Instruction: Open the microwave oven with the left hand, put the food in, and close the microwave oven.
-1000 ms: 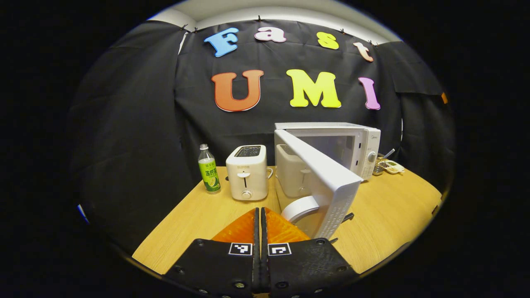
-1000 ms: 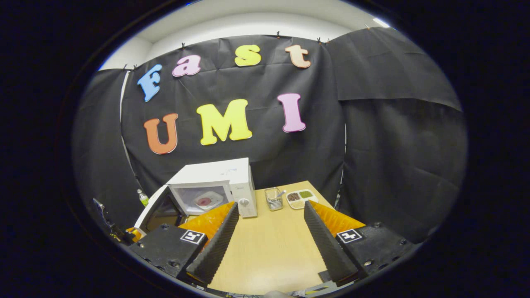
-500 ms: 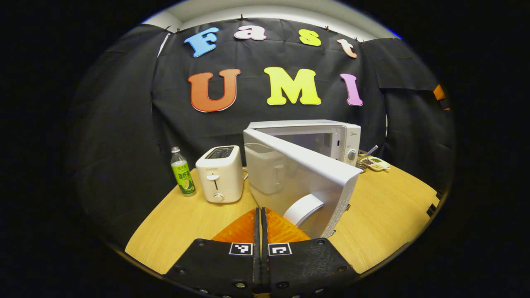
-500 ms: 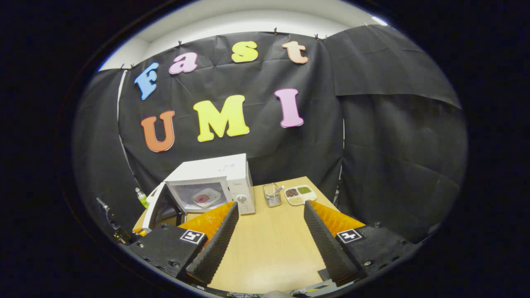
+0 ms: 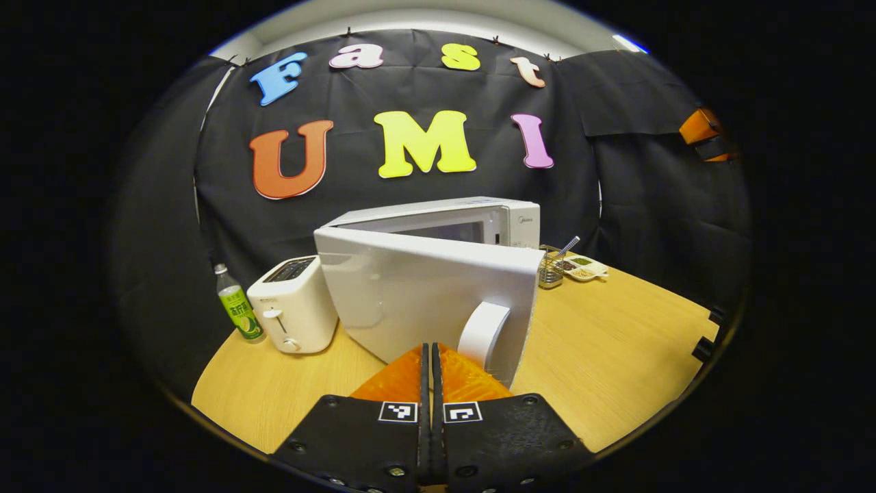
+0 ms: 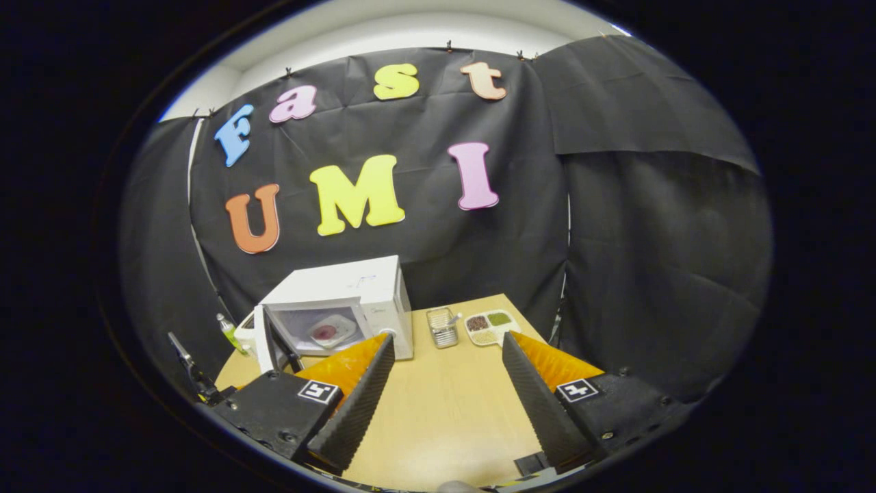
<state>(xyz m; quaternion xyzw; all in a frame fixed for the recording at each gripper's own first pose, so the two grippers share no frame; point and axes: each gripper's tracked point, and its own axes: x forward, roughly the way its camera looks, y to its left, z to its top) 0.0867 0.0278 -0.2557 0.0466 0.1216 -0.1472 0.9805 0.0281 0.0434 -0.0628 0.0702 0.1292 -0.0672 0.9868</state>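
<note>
Left gripper (image 5: 431,356) fingers pressed together, empty, just before the white handle (image 5: 483,332) of the half-open microwave door (image 5: 424,294). Right gripper (image 6: 445,366) fingers spread wide over bare table (image 6: 445,404). Farther left, microwave (image 6: 349,301) with plated food (image 6: 327,332) inside. Toaster (image 5: 291,311) and bottle (image 5: 236,311) left of the door; cutlery holder (image 6: 442,326) and snack tray (image 6: 490,326) far right.

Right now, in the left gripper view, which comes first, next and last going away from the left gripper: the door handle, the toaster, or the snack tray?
1. The door handle, just ahead of the left gripper, slightly to its right.
2. The toaster, farther back on the left of the view.
3. The snack tray, far back on the right, past the microwave.
</note>
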